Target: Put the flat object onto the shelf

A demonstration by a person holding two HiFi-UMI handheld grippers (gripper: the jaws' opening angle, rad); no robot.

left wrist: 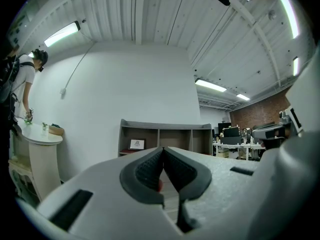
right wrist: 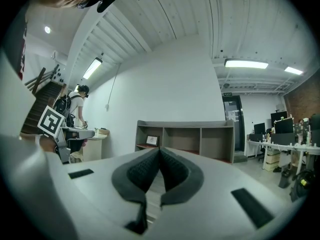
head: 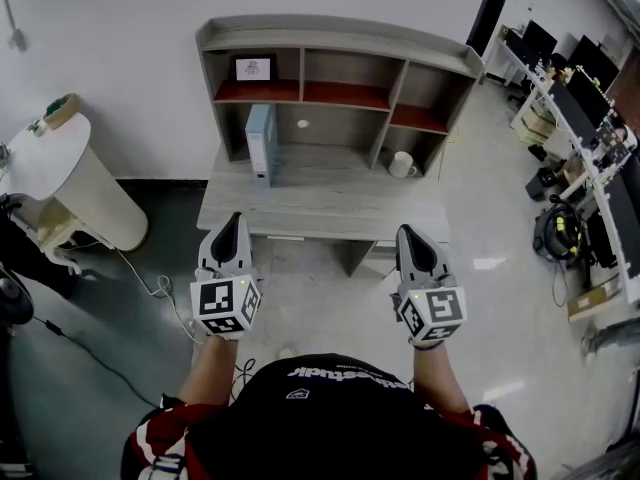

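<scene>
Left gripper [head: 232,220] and right gripper [head: 409,233], jaws together, near desk [head: 320,193] front edge.

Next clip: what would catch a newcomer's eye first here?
The grey desk with its shelf unit against the white wall, straight ahead. On the desktop a pale blue file box stands upright at left and a white mug at right. The left gripper and right gripper hang before the desk, jaws shut and empty.

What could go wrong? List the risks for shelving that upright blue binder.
The binder stands upright on its narrow edge; a nudge might tip it over.
The picture frame occupies the upper left compartment, so placing there may knock it.
The left gripper and right gripper are shut; arriving so would shove, not grasp.
</scene>
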